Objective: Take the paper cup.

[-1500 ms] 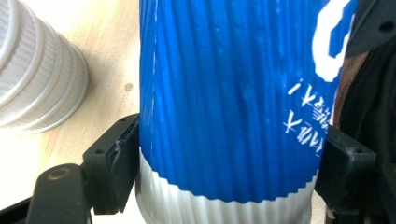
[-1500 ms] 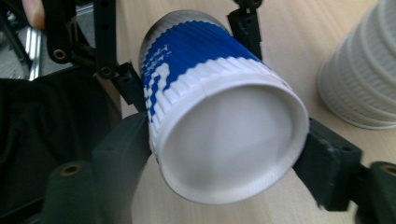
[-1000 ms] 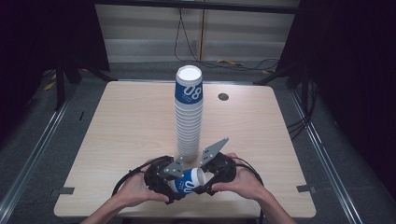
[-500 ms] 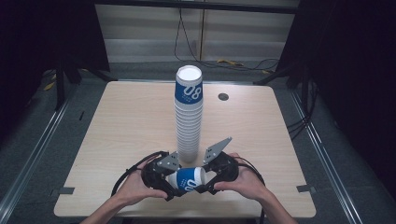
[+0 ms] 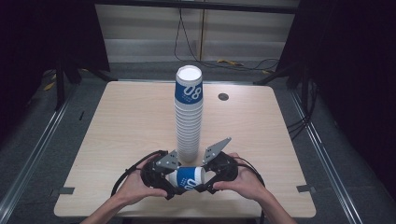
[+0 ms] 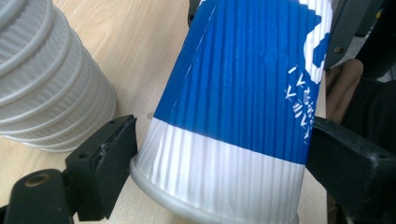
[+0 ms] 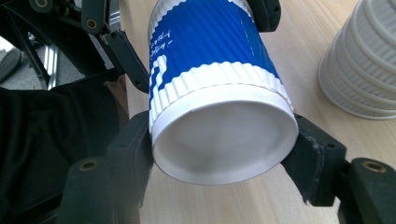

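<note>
1. Cup (image 5: 187,178) lies on its side between my two claws, held off the table (image 5: 116,121) near its front edge.
2. My left claw (image 6: 219,154) is clamped on the cup's rim end; both pads press the white band, and the blue body runs away from the claw.
3. My right claw (image 7: 219,154) has just been closing and now grips the cup's base end, with the white bottom facing back between its jaws.
4. The stack of cups (image 5: 189,116) stands upright just beyond both claws, apart from the held cup.
</note>
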The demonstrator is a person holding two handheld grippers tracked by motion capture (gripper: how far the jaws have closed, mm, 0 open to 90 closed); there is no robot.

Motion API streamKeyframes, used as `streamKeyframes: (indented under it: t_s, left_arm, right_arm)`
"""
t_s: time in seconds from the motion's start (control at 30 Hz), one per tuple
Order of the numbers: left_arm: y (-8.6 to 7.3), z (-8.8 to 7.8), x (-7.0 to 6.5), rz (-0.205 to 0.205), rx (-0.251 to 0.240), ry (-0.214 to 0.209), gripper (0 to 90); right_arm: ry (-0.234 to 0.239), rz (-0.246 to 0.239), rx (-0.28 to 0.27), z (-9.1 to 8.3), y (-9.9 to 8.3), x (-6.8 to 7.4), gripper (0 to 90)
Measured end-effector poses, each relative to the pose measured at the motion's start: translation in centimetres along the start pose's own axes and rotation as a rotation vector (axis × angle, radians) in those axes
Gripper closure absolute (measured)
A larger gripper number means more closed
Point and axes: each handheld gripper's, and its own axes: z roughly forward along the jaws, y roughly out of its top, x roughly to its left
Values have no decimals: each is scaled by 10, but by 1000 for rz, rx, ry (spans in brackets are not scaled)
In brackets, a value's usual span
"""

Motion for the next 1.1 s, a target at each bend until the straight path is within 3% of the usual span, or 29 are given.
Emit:
streamKeyframes:
  t_s: [0.33,0.37,0.4,0.5,0.67,0.73,0.87,1.0,1.1]
  left_arm:
    - [3,-9,4,-17,-65,28,115]
    - [2,-12,4,-20,-86,24,115]
    - [2,-17,5,-35,-121,18,180]
    - [2,-23,6,-40,-163,6,161]
    - [-1,-33,11,-69,-215,30,156]
    - [-7,-37,14,-111,-294,29,158]
    - [-15,-45,19,-157,-383,10,158]
    - [-16,-48,17,-166,-406,28,162]
    - [-15,-48,13,-164,-428,17,162]
  right_arm:
    - [-21,8,-24,-3,0,-1,321]
    - [-31,8,-28,-3,0,-1,321]
    - [-31,17,-26,-3,-1,-1,321]
    - [-33,21,-34,-1,-1,0,320]
    - [-22,24,-48,0,0,-2,321]
    - [-15,32,-80,-1,-2,-4,320]
    - [-13,40,-114,-3,-6,-5,318]
    - [-17,52,-156,-5,-9,-5,318]
    - [-18,67,-211,-8,-13,-5,318]
